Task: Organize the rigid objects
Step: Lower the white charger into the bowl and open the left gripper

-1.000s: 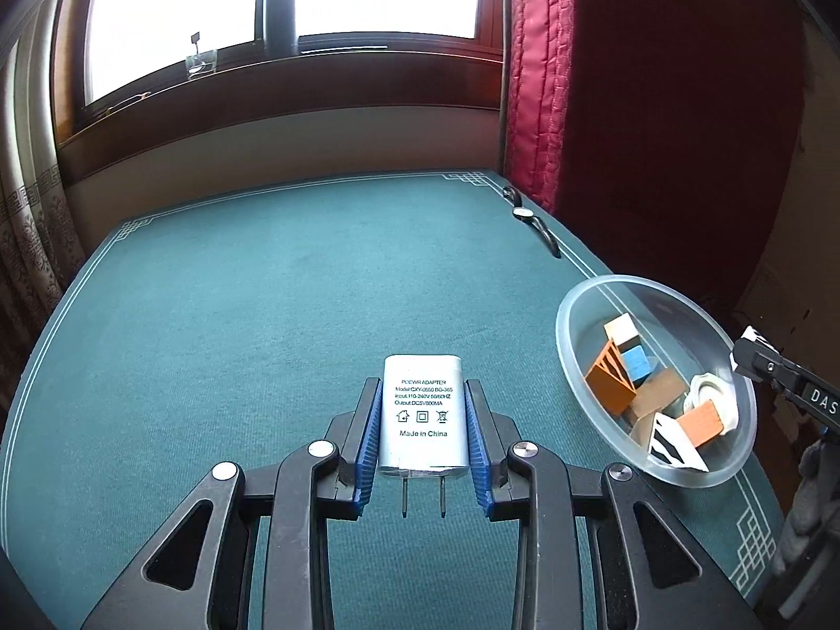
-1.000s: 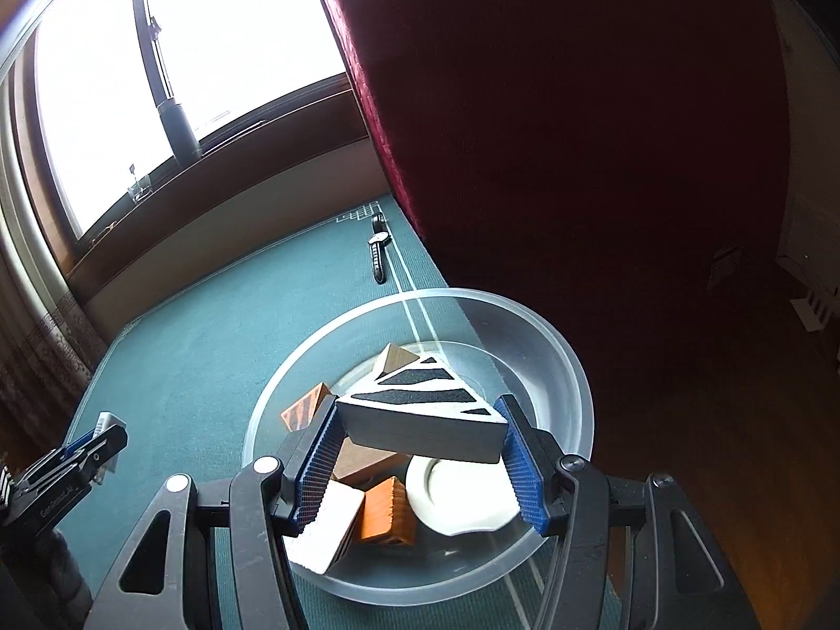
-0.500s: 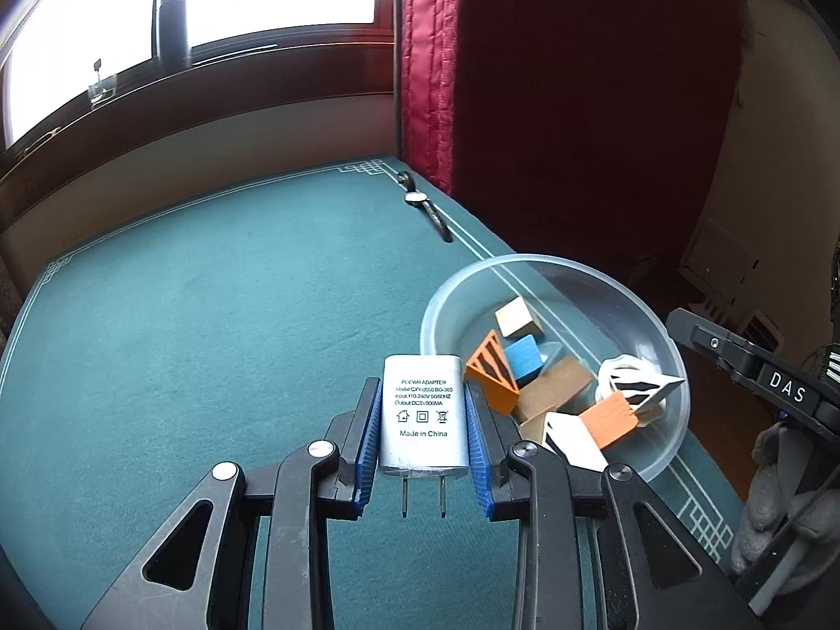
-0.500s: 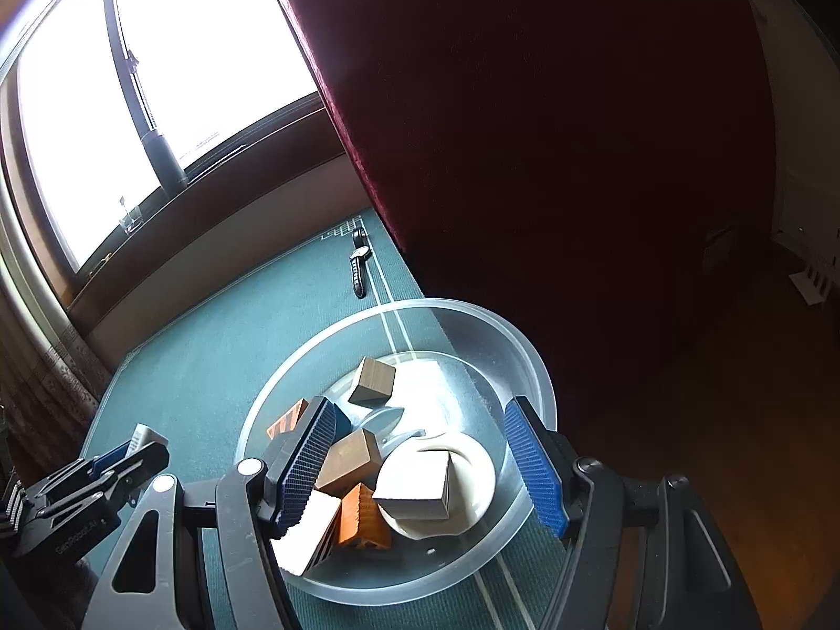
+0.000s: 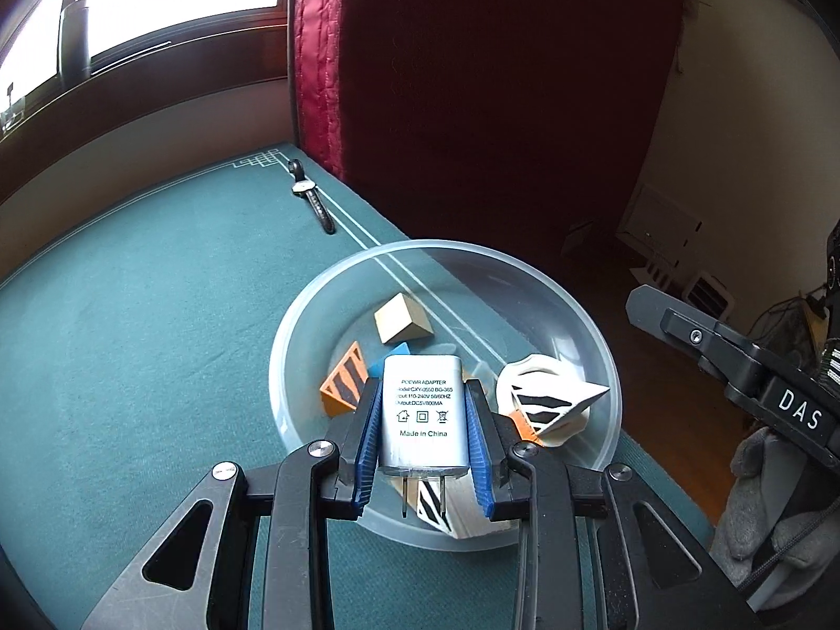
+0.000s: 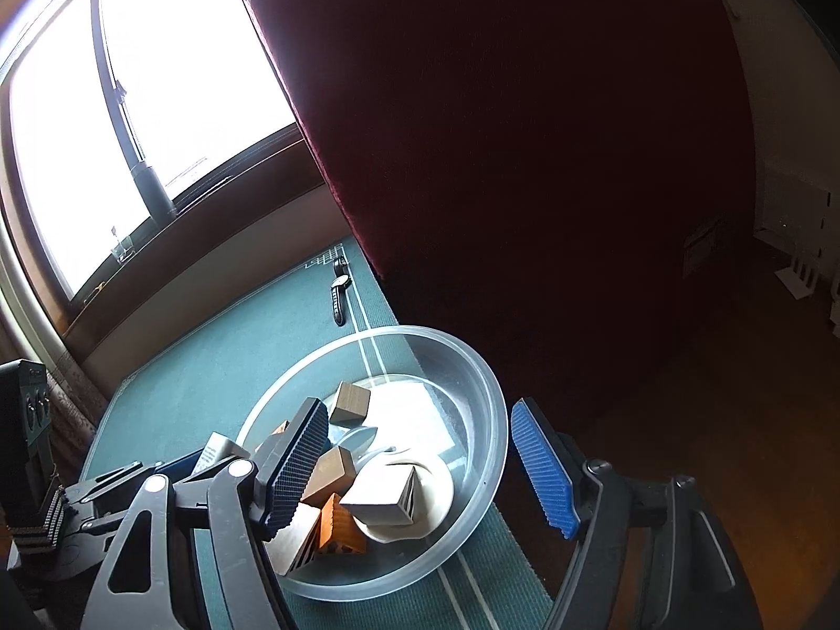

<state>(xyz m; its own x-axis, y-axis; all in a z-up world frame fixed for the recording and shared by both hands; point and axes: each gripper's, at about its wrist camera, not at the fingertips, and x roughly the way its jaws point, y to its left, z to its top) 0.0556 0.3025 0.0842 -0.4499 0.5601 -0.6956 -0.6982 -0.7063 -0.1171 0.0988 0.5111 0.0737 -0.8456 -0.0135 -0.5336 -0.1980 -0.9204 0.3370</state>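
My left gripper (image 5: 424,420) is shut on a white power adapter (image 5: 423,409), prongs toward the camera, held above the near side of a clear plastic bowl (image 5: 315,315). The bowl holds several blocks: a tan block (image 5: 401,317), an orange striped wedge (image 5: 344,383) and a white striped wedge (image 5: 556,407) lying on a white ring. My right gripper (image 6: 420,457) is open and empty over the bowl (image 6: 488,394); the white wedge (image 6: 386,499) lies below it. The adapter (image 6: 215,454) and left gripper show at the left of the right wrist view.
The bowl sits at the right edge of a green felt table (image 5: 131,315). A black wristwatch (image 5: 312,199) lies at the far right corner. A red curtain (image 5: 325,52) hangs past the table edge. A window sill runs along the back.
My left gripper carried the adapter rightward from over the felt to above the bowl. My right gripper opened and dropped the white striped wedge into the bowl, then drew back a little.
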